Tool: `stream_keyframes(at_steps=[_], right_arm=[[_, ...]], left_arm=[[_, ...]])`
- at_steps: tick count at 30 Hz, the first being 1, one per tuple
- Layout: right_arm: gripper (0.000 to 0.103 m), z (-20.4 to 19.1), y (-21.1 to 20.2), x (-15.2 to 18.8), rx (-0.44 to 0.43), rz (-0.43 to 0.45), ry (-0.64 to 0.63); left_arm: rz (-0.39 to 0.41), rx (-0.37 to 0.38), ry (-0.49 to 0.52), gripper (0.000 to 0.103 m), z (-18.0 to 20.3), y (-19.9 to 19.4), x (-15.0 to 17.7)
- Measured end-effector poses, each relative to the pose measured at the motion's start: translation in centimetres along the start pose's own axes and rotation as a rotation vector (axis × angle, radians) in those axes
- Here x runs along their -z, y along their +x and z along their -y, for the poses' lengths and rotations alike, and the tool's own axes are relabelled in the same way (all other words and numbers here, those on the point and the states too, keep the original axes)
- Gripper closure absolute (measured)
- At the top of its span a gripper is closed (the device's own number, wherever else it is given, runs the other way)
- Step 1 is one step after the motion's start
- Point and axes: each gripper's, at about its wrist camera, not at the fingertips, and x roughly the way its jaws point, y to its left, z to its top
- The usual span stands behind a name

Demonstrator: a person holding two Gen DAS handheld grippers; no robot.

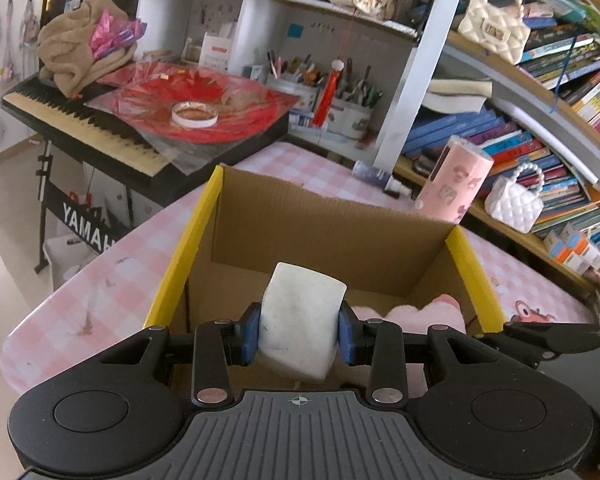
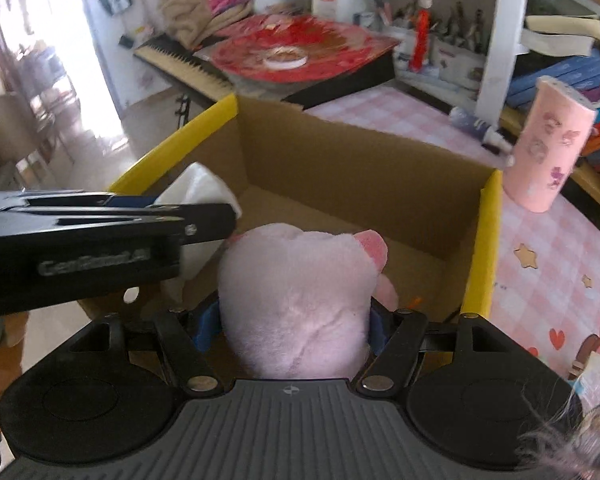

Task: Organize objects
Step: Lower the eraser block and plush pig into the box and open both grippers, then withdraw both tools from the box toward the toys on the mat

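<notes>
The cardboard box (image 1: 332, 220) stands open on the pink checked table (image 1: 100, 280), its floor bare as far as we can see, so we judge nothing is stowed yet. Our right gripper (image 2: 296, 320) clasps the pink plush toy (image 2: 300, 300) over the near rim; our left gripper (image 1: 300, 330) pinches the white block (image 1: 302, 320) beside it, also above the box. Yellow-taped side walls (image 1: 188, 248) flank us closely and the two grippers crowd each other; ahead and below, room is open.

One cardboard box (image 1: 332, 220), one white block (image 1: 300, 320), one pink plush (image 2: 296, 300), two tools.
</notes>
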Motion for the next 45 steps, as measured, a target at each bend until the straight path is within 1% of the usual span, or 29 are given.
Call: stream_keyframes(at_steps=[3,6,9,14,17,18,19,21,24,26,27,29,31,32,34,36,41,45], right_arm=[[0.034,-0.2,0.4,0.3,-0.016,-0.022,-0.035],[0.034,0.3,0.7,0.2,-0.042,-0.031,-0.021],[0.031,0.3,0.7,0.3,-0.057,-0.033,-0.024],[0.028,0.2,0.8,0.4,-0.064,-0.010,-0.022],[0.025,0.1,0.5,0.4,-0.060,0.005,-0.025],[0.023,-0.1,0.3,0.5,-0.056,0.011,-0.029],[0.017,-0.4,-0.2,0.5,-0.043,0.029,-0.039],[0.010,-0.9,-1.2,0.7,0.000,0.072,-0.067],[0.010,-1.4,-3.2,1.3,0.029,0.139,-0.105],[0.010,-1.6,-4.1,1.7,0.056,0.157,-0.111],[0.010,-1.6,-4.4,1.9,0.066,0.165,-0.109],[0.010,-1.4,-5.1,2.3,0.087,0.185,-0.093],[0.010,-1.2,-5.6,2.6,0.104,0.200,-0.067],[0.010,-1.0,-5.8,2.8,0.114,0.209,-0.052],[0.010,-0.9,-6.4,3.2,0.137,0.229,-0.025],[0.010,-0.8,-7.0,3.5,0.162,0.251,0.005],[0.010,-1.0,-8.3,4.5,0.241,0.292,0.088],[0.010,-1.3,-9.4,5.5,0.299,0.317,0.134]], left_arm=[[-0.014,-0.011,-0.002,0.067,0.0,0.5,0.2],[-0.024,-0.022,0.003,0.067,-0.1,0.9,0.3],[-0.030,-0.028,0.006,0.066,0.0,1.1,0.3],[-0.052,-0.026,0.009,0.066,-0.1,1.4,0.5],[-0.056,-0.029,0.012,0.065,-0.1,1.4,0.7],[-0.059,-0.030,0.012,0.065,-0.2,1.5,0.7],[-0.063,-0.029,0.010,0.065,-0.3,1.5,0.7],[-0.075,-0.031,0.015,0.065,-0.3,1.8,0.9],[-0.087,-0.038,0.015,0.065,-0.2,2.2,1.2],[-0.080,-0.038,0.015,0.064,-0.1,2.2,1.3],[-0.077,-0.039,0.020,0.062,0.0,2.1,1.3],[-0.065,-0.033,0.029,0.053,0.2,1.7,1.2],[-0.047,-0.023,0.034,0.046,0.3,1.1,1.2],[-0.032,-0.014,0.039,0.041,0.5,0.7,1.1],[0.008,0.000,0.056,0.035,0.8,-0.5,1.1],[0.040,0.019,0.075,0.034,1.2,-1.8,1.0],[0.117,0.025,0.105,0.017,1.7,-5.1,1.3],[0.158,0.004,0.128,0.013,1.6,-7.2,2.1]])
